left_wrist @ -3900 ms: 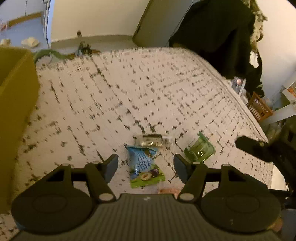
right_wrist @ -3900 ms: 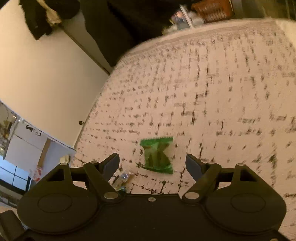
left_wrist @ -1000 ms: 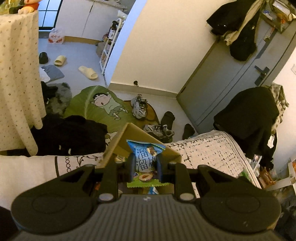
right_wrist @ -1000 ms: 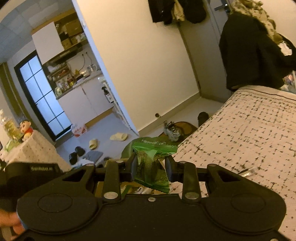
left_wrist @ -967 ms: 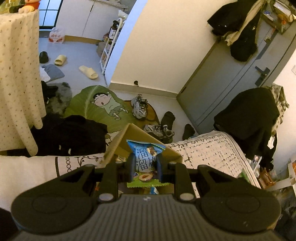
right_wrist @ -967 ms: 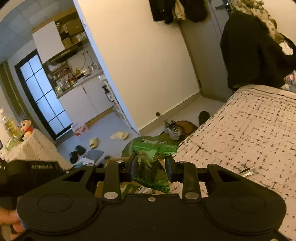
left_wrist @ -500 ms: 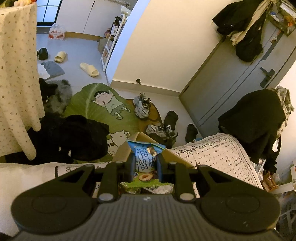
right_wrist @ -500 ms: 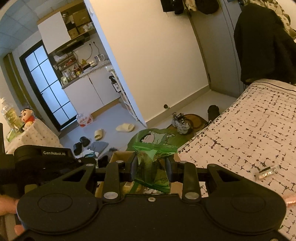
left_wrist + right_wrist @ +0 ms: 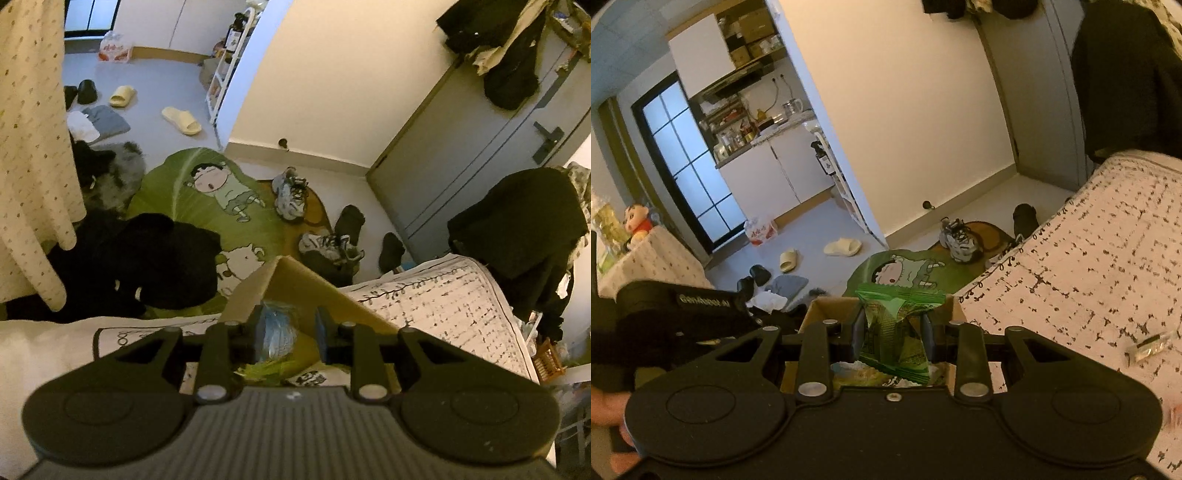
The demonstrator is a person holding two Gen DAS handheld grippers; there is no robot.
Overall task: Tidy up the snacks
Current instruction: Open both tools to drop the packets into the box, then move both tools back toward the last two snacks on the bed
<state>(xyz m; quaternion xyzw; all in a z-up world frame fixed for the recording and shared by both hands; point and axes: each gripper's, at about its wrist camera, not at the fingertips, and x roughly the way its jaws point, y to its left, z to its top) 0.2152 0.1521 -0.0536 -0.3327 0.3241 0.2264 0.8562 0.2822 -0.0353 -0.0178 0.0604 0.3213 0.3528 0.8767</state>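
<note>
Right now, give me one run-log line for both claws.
left claw: opening, blurred blue snack packet between jaws | right claw: shut on green snack packet | both over brown cardboard box

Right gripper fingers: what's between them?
In the right wrist view, a green snack packet sits pinched between the right gripper fingers, above the cardboard box.

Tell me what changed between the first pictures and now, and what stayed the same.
Both packets left the bed: the left gripper lifted the blue snack packet, the right gripper the green snack packet, and both now hang over the cardboard box. The left jaws are opening and the blue packet is slipping down between them. Unchanged: the right grip on its packet, and the clear wrapper on the bed.
</note>
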